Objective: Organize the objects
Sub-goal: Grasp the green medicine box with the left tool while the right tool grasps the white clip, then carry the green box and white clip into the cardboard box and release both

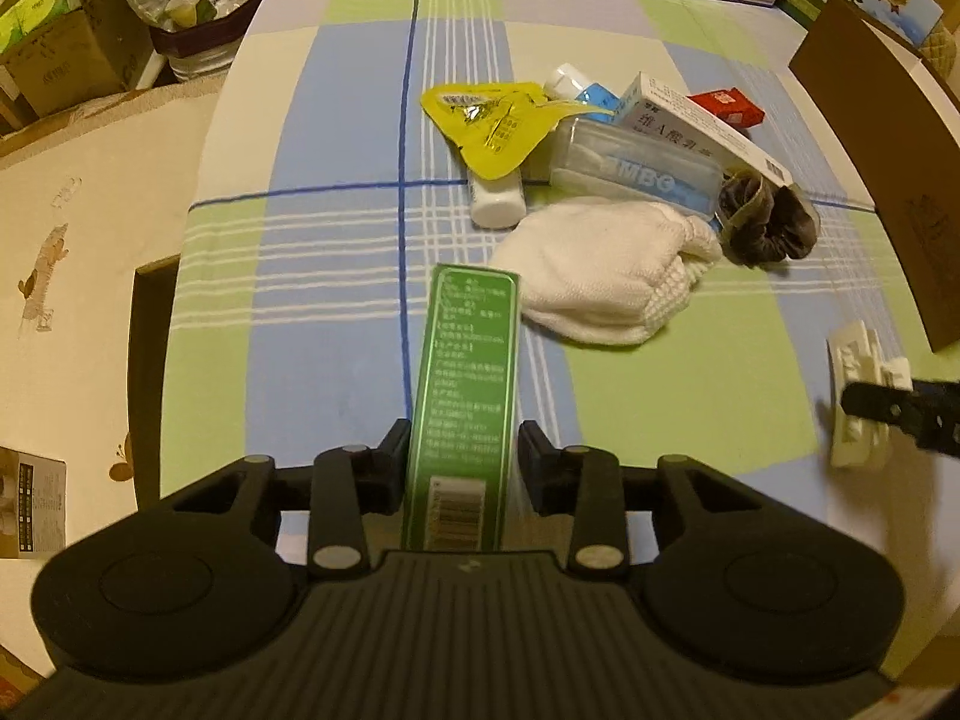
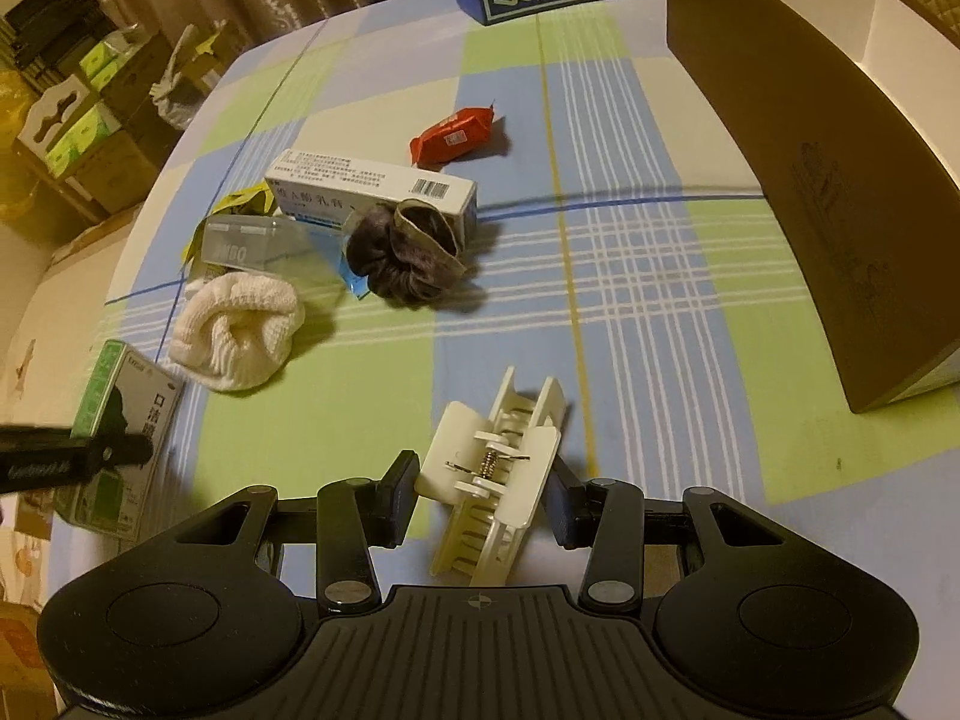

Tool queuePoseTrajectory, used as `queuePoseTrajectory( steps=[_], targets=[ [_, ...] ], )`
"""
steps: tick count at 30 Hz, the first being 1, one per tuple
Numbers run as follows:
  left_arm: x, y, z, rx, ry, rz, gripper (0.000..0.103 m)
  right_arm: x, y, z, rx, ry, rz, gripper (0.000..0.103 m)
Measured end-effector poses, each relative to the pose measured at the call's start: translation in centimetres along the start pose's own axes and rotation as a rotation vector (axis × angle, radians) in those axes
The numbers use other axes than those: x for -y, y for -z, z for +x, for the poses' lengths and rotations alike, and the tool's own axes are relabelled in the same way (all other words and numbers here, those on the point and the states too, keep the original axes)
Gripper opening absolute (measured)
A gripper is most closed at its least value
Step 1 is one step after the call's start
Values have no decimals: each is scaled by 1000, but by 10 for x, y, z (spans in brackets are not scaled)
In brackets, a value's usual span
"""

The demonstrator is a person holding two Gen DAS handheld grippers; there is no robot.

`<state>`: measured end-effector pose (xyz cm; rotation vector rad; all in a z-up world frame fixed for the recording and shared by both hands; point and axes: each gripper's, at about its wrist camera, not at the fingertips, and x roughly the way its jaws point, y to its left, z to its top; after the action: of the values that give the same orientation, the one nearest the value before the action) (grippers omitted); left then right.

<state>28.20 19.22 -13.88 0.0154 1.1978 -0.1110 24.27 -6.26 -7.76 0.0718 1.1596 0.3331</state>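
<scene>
the left gripper (image 1: pixel 462 450) clamps a green carton (image 1: pixel 465 396), its long axis running forward between the fingers. the right gripper (image 2: pixel 483 495) pinches a cream hair claw (image 2: pixel 492 480), and the brown cardboard box (image 2: pixel 810 192) stands ahead to its right, nearer this hand.

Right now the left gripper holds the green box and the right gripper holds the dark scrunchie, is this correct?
Not quite. The left gripper does hold the green box, but the right gripper holds the white hair claw clip. The right wrist view shows the dark scrunchie lying apart on the checked cloth.
</scene>
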Motion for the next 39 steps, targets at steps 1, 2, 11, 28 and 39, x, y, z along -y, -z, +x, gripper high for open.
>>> queuePoseTrajectory(
  steps=[1, 2, 11, 28, 39],
  targets=[
    [2, -1, 2, 7, -8, 4, 32, 1, 0, -1, -2, -4, -4, 41],
    [5, -1, 3, 10, -20, 8, 30, 3, 1, -2, -5, -8, -9, 41],
    [34, 18, -5, 11, -59, -33, 25, 19, 8, -14, -24, -80, -82, 40],
    [149, 27, -73, 119, 33, -28, 25, 77, 4, -89, 58, -250, -190, 38],
    [268, -29, -114, 283, 162, 121, 25, 152, -34, -166, 252, -238, -182, 39]
  ],
)
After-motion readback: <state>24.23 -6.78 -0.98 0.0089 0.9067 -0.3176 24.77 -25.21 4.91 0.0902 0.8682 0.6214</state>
